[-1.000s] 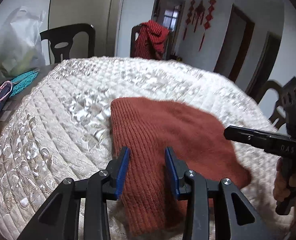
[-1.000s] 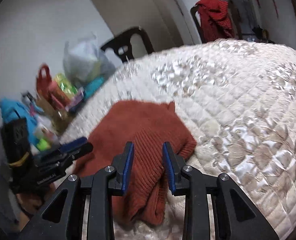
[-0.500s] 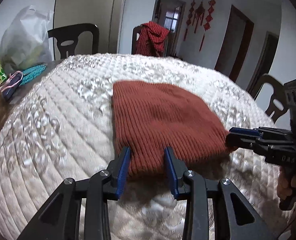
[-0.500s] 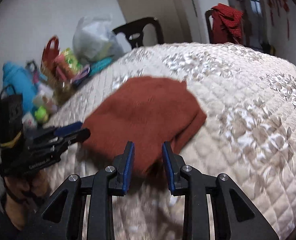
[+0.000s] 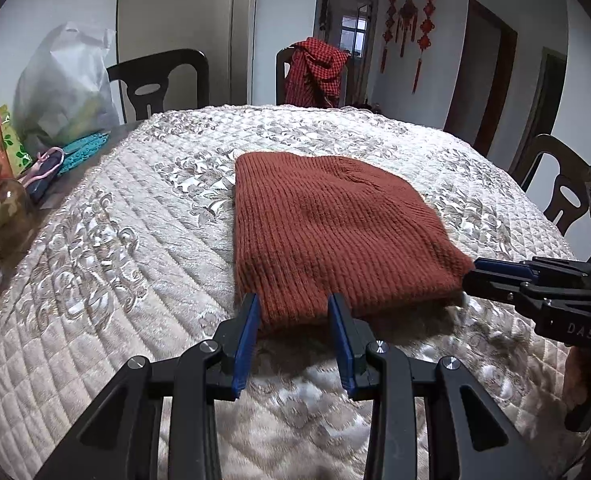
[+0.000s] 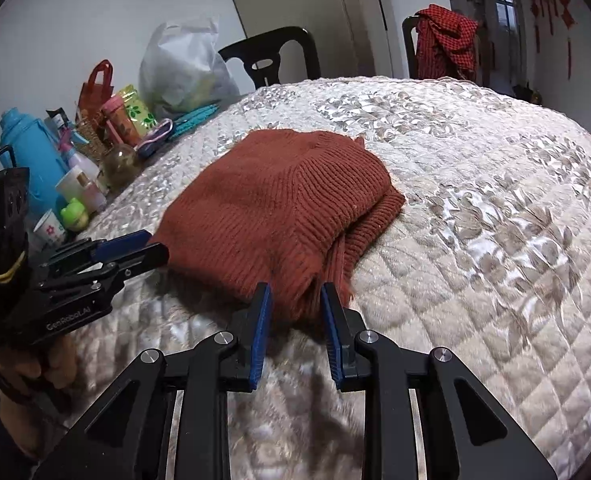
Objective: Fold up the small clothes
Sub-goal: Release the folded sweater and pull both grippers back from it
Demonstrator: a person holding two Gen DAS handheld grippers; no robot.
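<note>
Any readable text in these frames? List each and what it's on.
"D A S": on the black right gripper body, left wrist view.
"GenRobot.AI": on the black left gripper body, right wrist view.
Print on the green floral packet and white paper cup: too small to read.

Folded rust sweater point(image 5: 327, 236) between open jaws

Rust ribbed knit sweater point(image 5: 327, 228), matt and fuzzy, on glossy quilted satin cloth point(image 5: 107, 264) over the worktop.
</note>
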